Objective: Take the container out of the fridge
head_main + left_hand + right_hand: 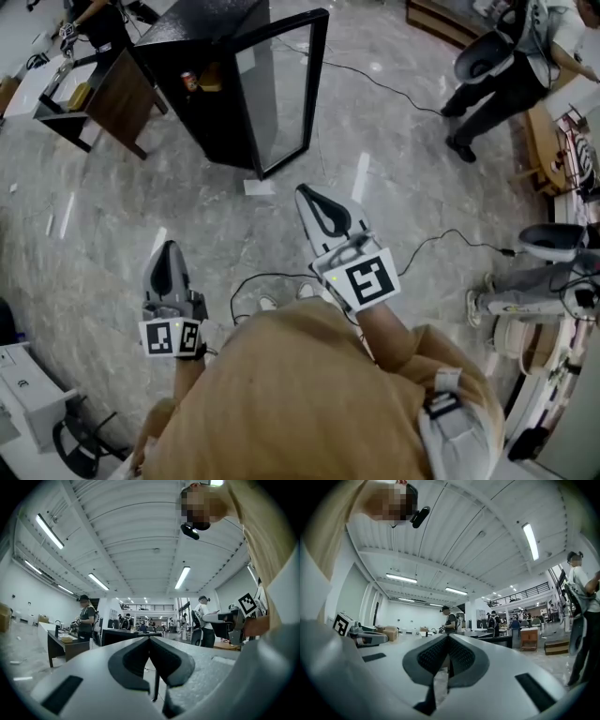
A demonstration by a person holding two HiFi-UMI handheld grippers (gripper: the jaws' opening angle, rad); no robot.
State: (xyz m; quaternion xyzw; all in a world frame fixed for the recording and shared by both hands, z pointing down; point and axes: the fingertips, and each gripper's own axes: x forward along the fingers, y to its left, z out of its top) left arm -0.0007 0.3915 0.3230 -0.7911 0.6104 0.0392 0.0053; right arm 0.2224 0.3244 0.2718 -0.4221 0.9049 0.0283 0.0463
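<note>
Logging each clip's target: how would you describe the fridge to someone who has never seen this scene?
On the grey marble floor, just right of the dark desk, stands the fridge: a black cabinet. Unlike the desk, it has a glass-paned door swung open and a small red item inside.

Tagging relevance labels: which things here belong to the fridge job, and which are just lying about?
Job:
fridge, glass door open
red can inside, possibly the container
left tool and right tool, both shut, empty

Lying about:
floor cable
paper scrap
desk
</note>
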